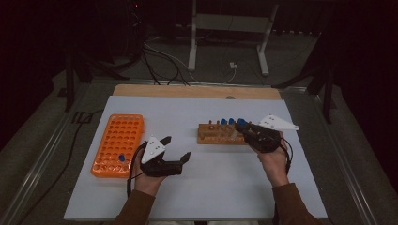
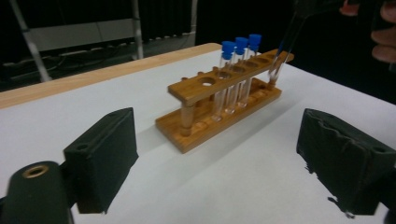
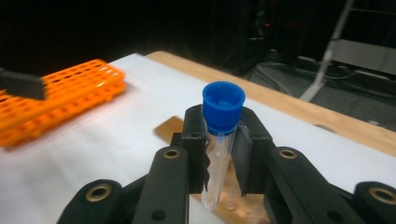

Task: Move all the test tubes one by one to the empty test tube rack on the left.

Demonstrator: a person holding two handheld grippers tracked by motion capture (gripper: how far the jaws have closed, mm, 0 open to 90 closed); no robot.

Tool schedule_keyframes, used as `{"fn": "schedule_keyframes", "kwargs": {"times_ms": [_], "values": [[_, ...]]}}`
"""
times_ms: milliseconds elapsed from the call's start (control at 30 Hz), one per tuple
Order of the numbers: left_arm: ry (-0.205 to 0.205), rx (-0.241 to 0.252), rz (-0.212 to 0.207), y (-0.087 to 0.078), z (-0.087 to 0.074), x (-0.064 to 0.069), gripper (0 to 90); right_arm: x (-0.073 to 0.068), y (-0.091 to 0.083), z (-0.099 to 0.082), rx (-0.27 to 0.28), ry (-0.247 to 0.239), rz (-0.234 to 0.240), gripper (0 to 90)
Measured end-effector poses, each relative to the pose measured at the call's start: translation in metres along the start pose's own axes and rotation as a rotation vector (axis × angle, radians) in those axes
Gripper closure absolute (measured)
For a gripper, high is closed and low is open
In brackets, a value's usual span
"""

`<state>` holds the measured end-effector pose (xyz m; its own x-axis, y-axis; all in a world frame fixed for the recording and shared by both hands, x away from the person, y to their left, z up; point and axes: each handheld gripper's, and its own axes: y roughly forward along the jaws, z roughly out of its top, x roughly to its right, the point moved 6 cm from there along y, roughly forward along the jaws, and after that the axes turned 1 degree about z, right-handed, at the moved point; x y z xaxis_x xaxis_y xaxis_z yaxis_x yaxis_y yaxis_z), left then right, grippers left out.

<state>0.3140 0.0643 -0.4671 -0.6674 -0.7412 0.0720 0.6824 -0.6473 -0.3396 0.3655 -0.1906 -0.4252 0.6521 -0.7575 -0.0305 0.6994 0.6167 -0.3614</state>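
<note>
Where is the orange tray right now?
In the high view the orange tray lies at the table's left side, beside the left gripper.

Plastic rack (image 1: 118,144) set on table (image 1: 211,197), left side; one capped tube (image 1: 122,158) seated in its near right part. Wooden rack (image 1: 220,134) placed right of centre, well apart from plastic rack. Three capped tubes (image 2: 241,70) stood upright in adjoining holes of wooden rack. Left gripper (image 1: 177,149) positioned between racks, nearer front edge. Right gripper (image 1: 240,125) held over right end of wooden rack, with test tube (image 3: 220,140) between its jaws, tube's lower end just above rack.
</note>
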Motion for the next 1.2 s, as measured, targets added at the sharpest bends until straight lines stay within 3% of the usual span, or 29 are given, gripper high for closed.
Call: {"fn": "schedule_keyframes", "kwargs": {"times_ms": [133,333,433,567,900,1200], "values": [[0.015,-0.010,-0.023,0.009,0.003,0.007,17.3,-0.021,0.010,-0.004,-0.036,-0.038,0.045,76.7],[0.038,-0.023,-0.033,0.020,0.007,0.015,22.2,-0.046,0.018,-0.001,-0.043,-0.066,0.104,76.7],[0.044,-0.023,-0.041,0.025,0.009,0.018,28.1,-0.057,0.021,0.000,-0.046,-0.085,0.129,76.7],[0.056,-0.020,-0.074,0.033,0.012,0.024,42.5,-0.068,0.025,0.001,-0.048,-0.088,0.165,76.6],[0.086,-0.016,-0.126,0.043,0.013,0.034,65.7,-0.083,0.032,0.001,-0.053,-0.085,0.213,76.7],[0.118,-0.013,-0.139,0.043,0.013,0.037,77.5,-0.086,0.034,0.000,-0.053,-0.072,0.239,76.7]]}}
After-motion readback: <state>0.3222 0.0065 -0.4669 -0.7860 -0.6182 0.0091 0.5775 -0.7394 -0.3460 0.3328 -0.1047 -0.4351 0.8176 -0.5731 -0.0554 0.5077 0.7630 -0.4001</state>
